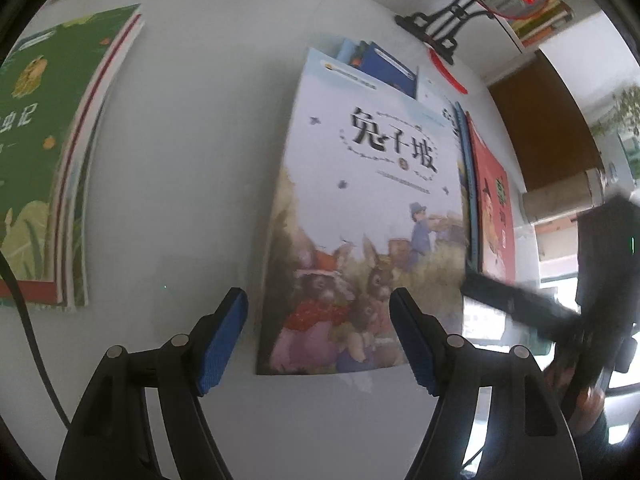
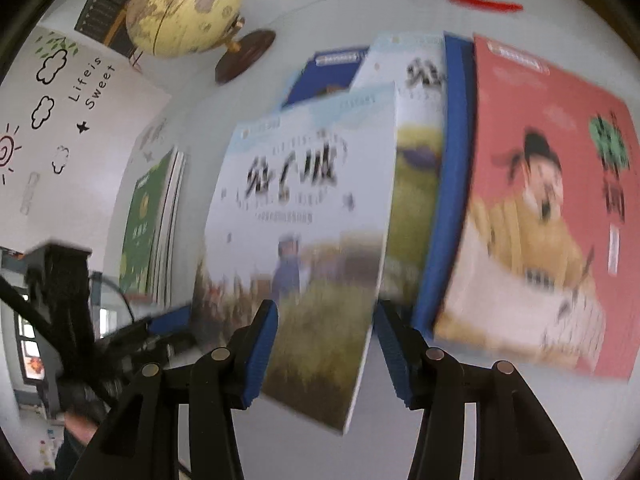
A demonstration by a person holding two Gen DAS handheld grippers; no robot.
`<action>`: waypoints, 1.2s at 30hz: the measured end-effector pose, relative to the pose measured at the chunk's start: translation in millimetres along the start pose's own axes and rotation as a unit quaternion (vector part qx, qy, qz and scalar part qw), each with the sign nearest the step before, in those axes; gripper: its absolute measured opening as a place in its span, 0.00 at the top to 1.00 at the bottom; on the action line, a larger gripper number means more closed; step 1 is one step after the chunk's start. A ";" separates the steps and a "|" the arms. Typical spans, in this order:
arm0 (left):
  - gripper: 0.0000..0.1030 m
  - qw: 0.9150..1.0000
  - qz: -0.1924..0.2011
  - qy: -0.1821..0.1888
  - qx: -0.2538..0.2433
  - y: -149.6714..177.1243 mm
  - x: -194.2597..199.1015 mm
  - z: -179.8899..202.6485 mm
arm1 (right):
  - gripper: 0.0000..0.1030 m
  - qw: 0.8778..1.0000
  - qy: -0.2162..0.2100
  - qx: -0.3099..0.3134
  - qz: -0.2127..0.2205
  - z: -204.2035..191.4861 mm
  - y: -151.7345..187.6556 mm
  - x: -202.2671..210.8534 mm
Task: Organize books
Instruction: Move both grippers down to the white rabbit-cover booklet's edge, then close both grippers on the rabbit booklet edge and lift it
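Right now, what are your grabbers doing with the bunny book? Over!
Left gripper open, empty, over the rabbit book. Right gripper open, straddling its near edge. Red book lies alongside. Nothing in the way.

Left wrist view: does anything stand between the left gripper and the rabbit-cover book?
Nothing visible does. The left gripper, jaws open, hangs over the near edge of the rabbit-cover book, which lies topmost on its pile. The right gripper is at the book's right edge, off that path.

Two wrist views — close, steeply down — shared rabbit book (image 1: 360, 208).
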State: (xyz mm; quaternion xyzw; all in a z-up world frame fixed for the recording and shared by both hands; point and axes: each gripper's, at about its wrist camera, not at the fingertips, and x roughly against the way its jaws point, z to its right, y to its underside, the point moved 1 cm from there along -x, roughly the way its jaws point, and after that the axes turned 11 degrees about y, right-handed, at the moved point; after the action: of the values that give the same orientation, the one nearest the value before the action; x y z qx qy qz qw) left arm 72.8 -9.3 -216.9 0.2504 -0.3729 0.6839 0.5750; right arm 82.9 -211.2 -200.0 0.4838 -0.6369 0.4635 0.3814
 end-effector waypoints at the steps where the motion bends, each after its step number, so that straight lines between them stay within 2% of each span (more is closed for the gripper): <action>1: 0.31 1.000 0.003 0.000 0.003 -1.3 0.1 -2.0 | 0.51 1.000 0.003 -0.001 -0.002 1.1 5.1 0.4; 5: 0.31 1.000 0.007 0.002 0.007 -5.1 -3.9 -5.1 | 0.51 1.000 -0.003 -0.012 -0.009 8.9 23.7 -2.1; 10: 0.31 1.000 0.009 0.003 -0.001 -5.5 -8.8 1.1 | 0.52 1.000 -0.010 -0.006 -0.002 5.1 26.2 -9.8; 14: 0.42 1.000 0.011 0.001 -0.010 -3.4 -11.7 6.2 | 0.57 1.000 -0.015 -0.003 0.007 -0.4 26.4 -13.4; 16: 0.53 1.000 0.017 -0.010 -0.017 -1.4 -9.6 7.5 | 0.61 1.000 -0.015 -0.012 0.009 1.5 27.4 -15.6; 17: 0.58 1.000 0.017 -0.004 -0.017 -0.5 -6.6 8.2 | 0.61 1.000 -0.015 -0.014 0.013 3.6 27.6 -14.7; 19: 0.65 0.999 0.020 0.037 -0.006 1.7 4.4 9.2 | 0.63 0.999 -0.020 -0.023 0.017 9.4 27.1 -11.8; 20: 0.65 0.996 0.025 0.082 0.004 2.9 13.9 11.2 | 0.63 0.999 -0.023 -0.027 0.019 13.1 26.7 -9.9; 23: 0.65 0.984 0.027 0.174 0.013 2.7 27.4 21.8 | 0.63 0.998 -0.039 -0.050 0.017 28.5 25.2 -7.8; 24: 0.65 0.984 0.030 0.175 0.008 1.8 27.1 26.8 | 0.64 0.997 -0.047 -0.057 0.013 32.6 25.2 -9.1; 25: 0.65 0.986 0.030 0.161 0.002 0.3 22.7 30.2 | 0.64 0.996 -0.059 -0.061 0.009 35.0 25.6 -10.4; 27: 0.77 0.990 0.029 0.136 0.010 -3.3 11.2 28.3 | 0.64 0.996 -0.070 -0.062 0.006 34.9 25.8 -11.9; 28: 0.88 0.991 0.027 0.133 0.023 -5.1 4.9 24.5 | 0.64 0.996 -0.069 -0.059 0.005 33.9 25.9 -12.3; 29: 0.91 0.990 0.024 0.136 0.040 -6.4 -1.4 19.5 | 0.64 0.996 -0.069 -0.056 0.004 32.7 26.1 -12.5; 33: 0.93 0.983 0.028 0.167 0.075 -4.6 -2.6 10.6 | 0.62 0.995 -0.080 -0.062 -0.016 35.9 25.7 -13.1; 36: 0.93 0.974 0.025 0.200 0.101 -5.9 -0.1 7.5 | 0.51 0.986 -0.129 -0.095 -0.039 47.1 27.2 -18.0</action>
State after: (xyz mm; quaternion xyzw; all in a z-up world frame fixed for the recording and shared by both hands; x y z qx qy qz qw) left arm 77.9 -14.9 -211.2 0.1566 -0.1855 0.7681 0.5925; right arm 59.1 -248.9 -235.9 0.5252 -0.7028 0.3195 0.3579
